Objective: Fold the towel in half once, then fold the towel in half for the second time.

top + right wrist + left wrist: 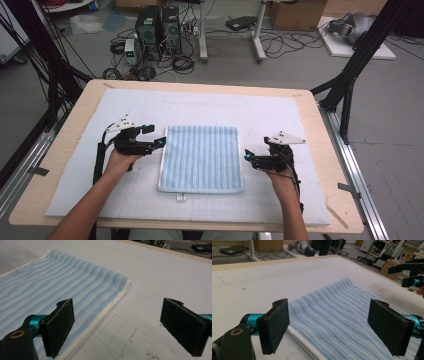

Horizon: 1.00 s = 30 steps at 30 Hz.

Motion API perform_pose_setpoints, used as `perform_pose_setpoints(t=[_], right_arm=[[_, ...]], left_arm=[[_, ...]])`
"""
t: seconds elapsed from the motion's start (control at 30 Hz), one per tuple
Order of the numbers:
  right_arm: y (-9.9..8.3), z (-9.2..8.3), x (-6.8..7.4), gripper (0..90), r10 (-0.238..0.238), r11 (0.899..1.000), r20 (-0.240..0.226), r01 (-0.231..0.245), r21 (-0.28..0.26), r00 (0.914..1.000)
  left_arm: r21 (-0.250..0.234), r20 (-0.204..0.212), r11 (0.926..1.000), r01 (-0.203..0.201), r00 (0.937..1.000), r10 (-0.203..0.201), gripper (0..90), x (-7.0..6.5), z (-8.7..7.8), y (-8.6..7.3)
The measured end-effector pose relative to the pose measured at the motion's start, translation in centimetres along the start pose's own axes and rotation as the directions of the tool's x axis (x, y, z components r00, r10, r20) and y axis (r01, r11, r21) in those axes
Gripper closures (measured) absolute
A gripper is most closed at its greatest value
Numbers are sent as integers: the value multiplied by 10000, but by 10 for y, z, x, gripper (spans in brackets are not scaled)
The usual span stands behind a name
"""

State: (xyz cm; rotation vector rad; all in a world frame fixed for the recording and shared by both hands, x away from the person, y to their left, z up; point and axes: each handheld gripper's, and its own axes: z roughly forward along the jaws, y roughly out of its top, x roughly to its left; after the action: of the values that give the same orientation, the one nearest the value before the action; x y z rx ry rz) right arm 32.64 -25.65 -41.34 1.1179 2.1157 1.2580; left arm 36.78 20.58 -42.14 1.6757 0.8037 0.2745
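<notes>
A light blue towel lies flat in the middle of the surface, folded into a neat near-square, its ribbed terry pile running in soft stripes and a white hem edging its sides. Beneath it a pale foam-like mat with a faint printed grid covers most of the wooden top. Beyond the far edge, on the floor, stand two dark computer towers amid tangled cables, and cardboard boxes sit farther back. Nothing lies between either tool and the cloth. The left gripper hovers just at the towel's left edge, its flat, black, felt-faced fingers spread wide with the hem between them, not pressing it. The right gripper sits just beside the right edge, fingers likewise wide apart, one over the hem, one over bare mat. Both forearms reach in from the near side, hands wrapped around the handles.
</notes>
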Motion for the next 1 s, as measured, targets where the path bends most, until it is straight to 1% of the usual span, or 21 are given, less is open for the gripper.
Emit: perform_pose_setpoints(t=[0.13,0.33,0.53,0.67,0.73,0.8,0.83,0.87,0.9,0.93,1.0], right_arm=[[0,-1,-2,115,87,9999,34,-87,-81,10000],[0,-1,-2,115,31,10000,122,-31,-7,9999],[-1,1,0,115,-32,9999,73,32,115,10000],[-2,2,0,115,-19,9998,36,18,215,10000],[-1,3,1,115,-56,9997,-26,56,230,10000],[-2,4,1,115,-65,9997,-75,67,254,10000],[-2,4,1,115,-43,9997,-98,45,248,9999],[-2,4,1,115,-43,9997,-98,45,248,9999],[-2,5,1,115,-44,9997,-159,48,242,9999],[-2,5,2,115,-11,9997,-181,16,257,9998],[-2,6,2,115,-65,9997,-230,71,246,9997]], left_arm=[[57,-66,9999,83,9999,-82,183,1,0,0],[182,-49,9998,77,10000,-76,184,1,1,-1],[313,-12,9994,121,9999,-121,190,2,4,-3],[400,-120,9990,194,9997,-189,190,2,5,-3],[432,-80,9988,218,9997,-214,206,4,5,-3],[493,-98,9984,291,9995,-286,207,4,5,-2],[500,-142,9979,414,9991,-408,205,6,7,0],[500,-142,9979,414,9991,-408,197,6,7,0],[517,-317,9972,531,9982,-515,185,8,9,3],[517,-317,9972,531,9982,-515,182,8,9,3],[588,-494,9957,709,9965,-680,182,13,13,9]])
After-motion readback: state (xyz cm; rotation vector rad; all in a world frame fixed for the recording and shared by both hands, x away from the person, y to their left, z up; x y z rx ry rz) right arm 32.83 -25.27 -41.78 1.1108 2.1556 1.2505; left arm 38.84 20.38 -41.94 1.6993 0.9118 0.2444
